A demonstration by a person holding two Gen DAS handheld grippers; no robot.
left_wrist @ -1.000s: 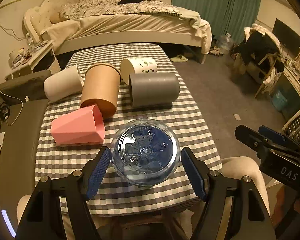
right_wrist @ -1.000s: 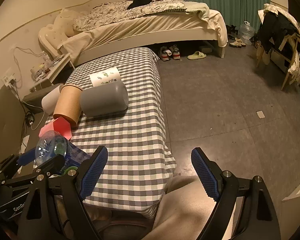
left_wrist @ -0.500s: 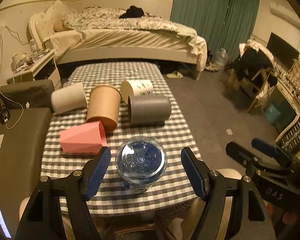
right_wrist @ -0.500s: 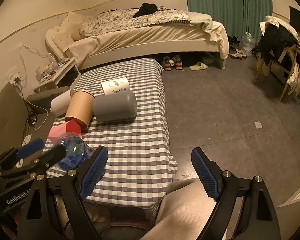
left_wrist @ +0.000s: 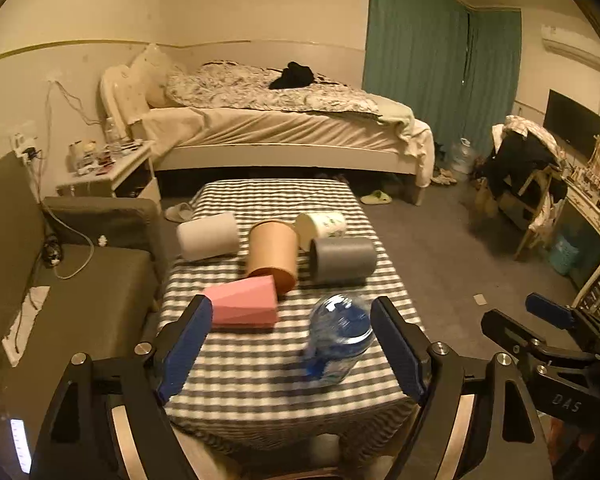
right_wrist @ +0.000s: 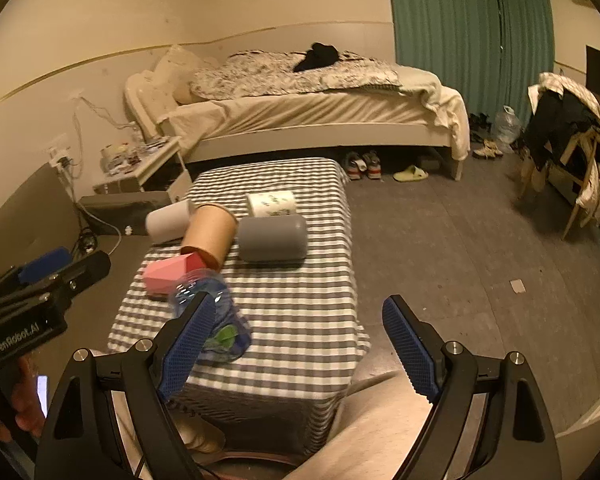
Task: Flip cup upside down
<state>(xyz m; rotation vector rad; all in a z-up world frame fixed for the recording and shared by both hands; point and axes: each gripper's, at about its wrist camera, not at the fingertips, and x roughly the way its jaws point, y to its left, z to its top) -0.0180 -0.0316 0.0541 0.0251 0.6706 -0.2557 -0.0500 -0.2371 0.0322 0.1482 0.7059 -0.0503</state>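
The clear blue cup (left_wrist: 340, 340) stands tilted and blurred near the front edge of the checked table (left_wrist: 260, 392), bottom up, so the flip looks nearly done. The left gripper (left_wrist: 292, 344) hovers with jaws wide apart and holds nothing; the cup is between its fingers, close to the right one. The right gripper (right_wrist: 300, 344) also has its jaws apart and empty, and the cup (right_wrist: 212, 312) lies by its left finger. The left gripper seems nearer. Other cups (left_wrist: 272, 254) lie on their sides toward the middle.

Checked table (left_wrist: 284, 376) with five toppled cups (left_wrist: 274, 254) and a blue bottle (left_wrist: 338, 338).
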